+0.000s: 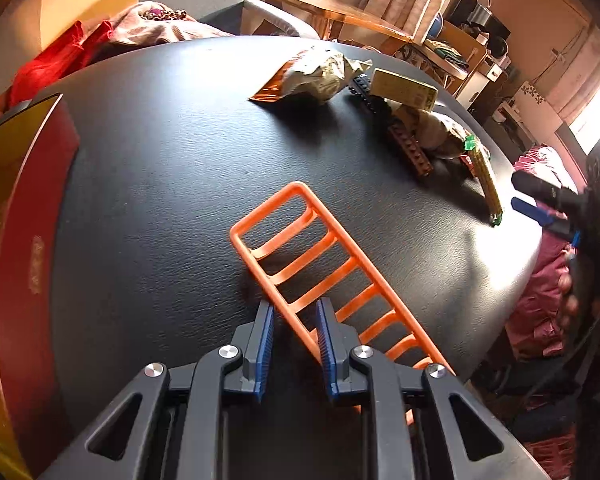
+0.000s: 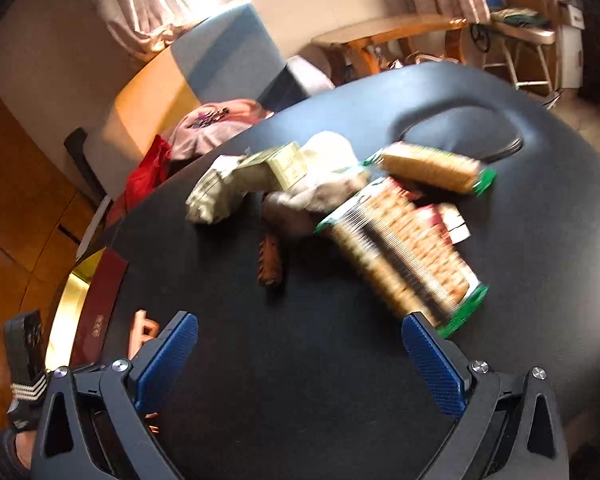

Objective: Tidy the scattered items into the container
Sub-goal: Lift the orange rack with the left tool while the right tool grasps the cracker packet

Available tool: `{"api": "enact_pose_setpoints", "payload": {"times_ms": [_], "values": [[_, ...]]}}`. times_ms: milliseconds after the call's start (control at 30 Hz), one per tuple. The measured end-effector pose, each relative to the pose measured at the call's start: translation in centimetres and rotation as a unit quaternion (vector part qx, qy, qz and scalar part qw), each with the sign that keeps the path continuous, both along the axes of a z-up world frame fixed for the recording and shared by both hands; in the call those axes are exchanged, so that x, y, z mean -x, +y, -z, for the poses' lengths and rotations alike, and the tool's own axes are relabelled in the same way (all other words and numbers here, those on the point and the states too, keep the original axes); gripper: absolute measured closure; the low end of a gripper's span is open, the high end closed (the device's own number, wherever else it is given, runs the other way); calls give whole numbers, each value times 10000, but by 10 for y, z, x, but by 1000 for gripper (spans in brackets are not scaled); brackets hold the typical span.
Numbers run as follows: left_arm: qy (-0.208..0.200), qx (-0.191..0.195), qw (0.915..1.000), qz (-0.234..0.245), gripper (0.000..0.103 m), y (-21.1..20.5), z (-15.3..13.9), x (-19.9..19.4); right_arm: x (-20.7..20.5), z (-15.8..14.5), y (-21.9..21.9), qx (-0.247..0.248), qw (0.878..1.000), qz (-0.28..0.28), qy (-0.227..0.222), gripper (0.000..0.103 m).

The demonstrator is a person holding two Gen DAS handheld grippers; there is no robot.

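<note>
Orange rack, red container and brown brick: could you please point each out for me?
orange rack (image 1: 300, 240), left wrist view, middle rung.
red container (image 1: 32, 216), left wrist view, outer wall.
brown brick (image 2: 270, 260), right wrist view, studded top.

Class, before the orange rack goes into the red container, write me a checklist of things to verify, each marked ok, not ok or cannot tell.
1. Left gripper shut on the orange rack: ok.
2. Rack lifted clear of the black table: cannot tell.
3. Red container in view, left of the rack: ok.
4. Container has room inside: cannot tell.
5. Right gripper open and empty: ok.
6. Biscuit packs tidied away: not ok, they lie on the table.
</note>
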State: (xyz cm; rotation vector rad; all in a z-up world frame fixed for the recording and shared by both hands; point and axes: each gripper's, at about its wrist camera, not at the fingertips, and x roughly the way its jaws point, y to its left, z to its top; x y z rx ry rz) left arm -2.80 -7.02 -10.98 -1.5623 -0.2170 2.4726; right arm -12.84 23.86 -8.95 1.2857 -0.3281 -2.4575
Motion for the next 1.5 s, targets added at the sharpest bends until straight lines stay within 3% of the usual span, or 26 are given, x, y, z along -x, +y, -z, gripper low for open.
{"api": "enact_pose_setpoints", "payload": {"times_ms": [167,367,500,667,767,867,967,1100,1367,1500], "values": [[33,74,10000,-35,82,-5,0,3,26,1,15,-349,9993,-77,-133,0],[33,257,9997,-30,82,-8,0,12,58,11,12,-157,9985,-355,-380,0],[8,246,9997,-75,82,-15,-1,12,47,16,-5,323,9950,-793,-516,0],[86,32,10000,-33,76,-20,-8,6,17,25,-35,417,9902,-1199,-586,0],[237,-211,9995,70,71,-20,-16,0,5,25,-39,196,9947,-896,-461,0],[396,-440,9982,132,54,-20,-25,-5,-3,24,-36,3,9984,-408,-380,0],[622,-436,9969,181,42,-17,-34,-12,-12,19,-33,-230,9995,24,-235,3],[730,-323,9964,285,41,-6,-37,-15,-24,11,-32,-683,9962,546,-44,11],[444,78,9989,91,42,4,-22,-1,-28,6,-29,-485,9962,712,-88,12],[381,77,9992,85,43,8,-19,2,-16,10,-30,-457,9950,862,-225,12]]}}
